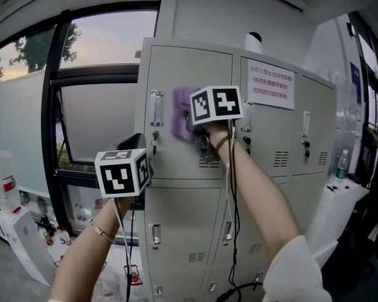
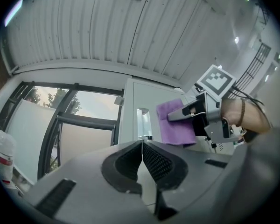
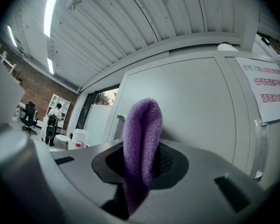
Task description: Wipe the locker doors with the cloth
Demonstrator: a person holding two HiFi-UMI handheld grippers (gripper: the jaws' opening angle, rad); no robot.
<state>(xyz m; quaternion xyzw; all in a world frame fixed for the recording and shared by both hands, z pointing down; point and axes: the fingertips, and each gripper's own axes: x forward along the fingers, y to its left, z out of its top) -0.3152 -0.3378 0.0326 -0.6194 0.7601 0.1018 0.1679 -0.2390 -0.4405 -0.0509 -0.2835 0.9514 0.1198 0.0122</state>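
On the top-left door (image 1: 189,68) of the lockers: 1 purple cloth (image 1: 179,115), clamped in the right gripper (image 3: 142,164) and apparently flat against the panel. The cloth juts left of the jaws toward the handle (image 1: 155,109), long axis upright. Bare panel lies above and below, so the next stroke likely runs vertically. Left gripper (image 2: 142,160): 1, jaws together, empty, lower and left at the cabinet edge, apart from the cloth. Doors: 3 columns, at least 2 rows. Notice (image 1: 271,83): 1.
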